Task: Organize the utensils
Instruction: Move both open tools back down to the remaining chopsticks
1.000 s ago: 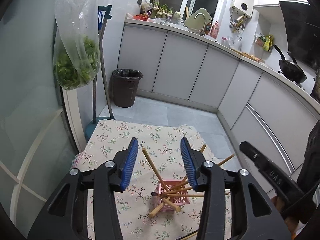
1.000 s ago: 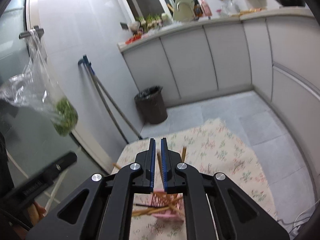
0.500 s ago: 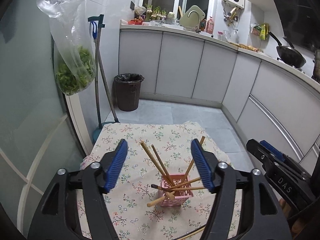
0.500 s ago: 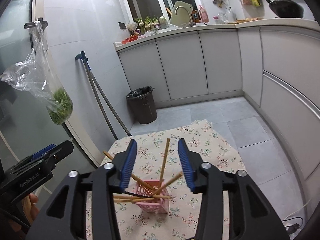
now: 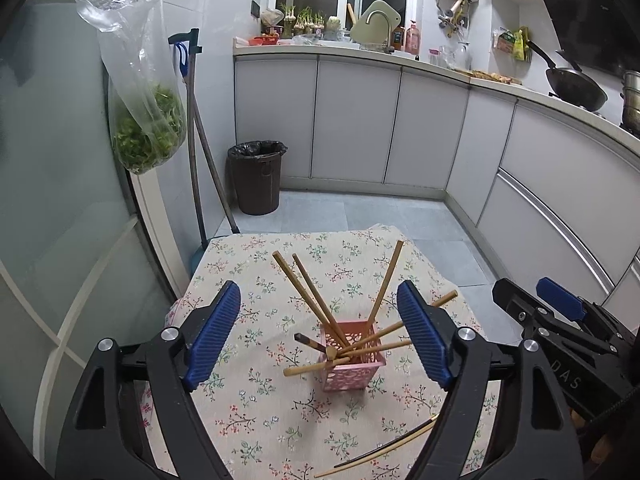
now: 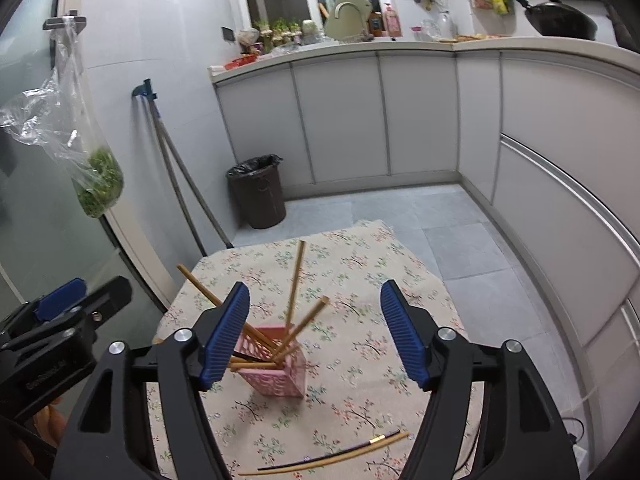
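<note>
A pink perforated holder (image 5: 352,354) stands on the floral tablecloth (image 5: 280,280) with several wooden chopsticks (image 5: 312,300) fanned out of it. It also shows in the right wrist view (image 6: 276,372). My left gripper (image 5: 320,336) is open and empty, held above and in front of the holder. My right gripper (image 6: 316,336) is open and empty, just right of the holder; it shows in the left wrist view (image 5: 560,312). Two loose chopsticks, one wooden and one dark (image 6: 332,456), lie on the cloth near the front edge; they also show in the left wrist view (image 5: 384,452).
The small table stands in a kitchen. A dark waste bin (image 5: 256,178) and a mop (image 5: 198,140) stand beyond it by the wall. A plastic bag of greens (image 5: 148,128) hangs at the left. Cabinets (image 5: 400,132) run along the back and right.
My right gripper opened and let a chopstick drop into the holder, then pulled back. My left gripper opened wider. Both cameras drew back from the holder.
</note>
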Demonstrator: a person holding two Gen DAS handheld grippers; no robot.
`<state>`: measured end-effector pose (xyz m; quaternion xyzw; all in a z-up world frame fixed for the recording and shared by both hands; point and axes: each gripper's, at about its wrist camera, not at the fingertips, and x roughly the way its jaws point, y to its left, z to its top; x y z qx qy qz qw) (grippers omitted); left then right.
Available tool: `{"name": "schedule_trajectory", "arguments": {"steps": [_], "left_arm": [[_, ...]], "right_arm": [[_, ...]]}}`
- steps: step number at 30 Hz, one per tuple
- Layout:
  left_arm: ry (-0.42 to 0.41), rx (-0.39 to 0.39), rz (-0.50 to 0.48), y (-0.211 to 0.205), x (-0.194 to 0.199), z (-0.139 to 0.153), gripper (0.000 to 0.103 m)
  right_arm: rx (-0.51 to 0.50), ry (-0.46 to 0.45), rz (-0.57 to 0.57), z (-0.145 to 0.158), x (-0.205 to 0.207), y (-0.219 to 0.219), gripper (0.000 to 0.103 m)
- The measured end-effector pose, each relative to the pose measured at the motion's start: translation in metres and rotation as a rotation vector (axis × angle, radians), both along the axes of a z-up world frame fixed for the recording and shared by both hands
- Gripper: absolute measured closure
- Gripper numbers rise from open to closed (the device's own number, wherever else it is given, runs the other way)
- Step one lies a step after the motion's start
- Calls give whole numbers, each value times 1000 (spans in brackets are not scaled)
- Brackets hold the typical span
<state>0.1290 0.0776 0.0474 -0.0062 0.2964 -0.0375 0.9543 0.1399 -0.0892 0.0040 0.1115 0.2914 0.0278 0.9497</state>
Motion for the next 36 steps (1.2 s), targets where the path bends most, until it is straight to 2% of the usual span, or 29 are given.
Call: {"name": "schedule_trajectory", "arguments": {"steps": [7,15,22,26,28,31,36], "left_arm": [[20,26,-24,-8,-12,-10,15],[32,74,-48,-18,-25,-20,7],[112,105,-106,-34,-33,-46,7],[201,142,-219,-64,-39,-72,7],[252,161,-277,-81,-38,-86,7],[358,186,-367,-110,-31,-112,7],[604,166,-456,-149,2,-167,8]], "right_arm": [[20,21,-43,-13,-16,-15,9],[39,54,-85,-27,-38,-36,7],[83,125,-154,-53,-70,-75,7],[166,201,-207,-75,-83,-102,7],[239,257,-249,-90,-87,-118,7],[356,341,-288,-111,-87,-136,7],[512,423,-307,-136,-87,-152,7]]}}
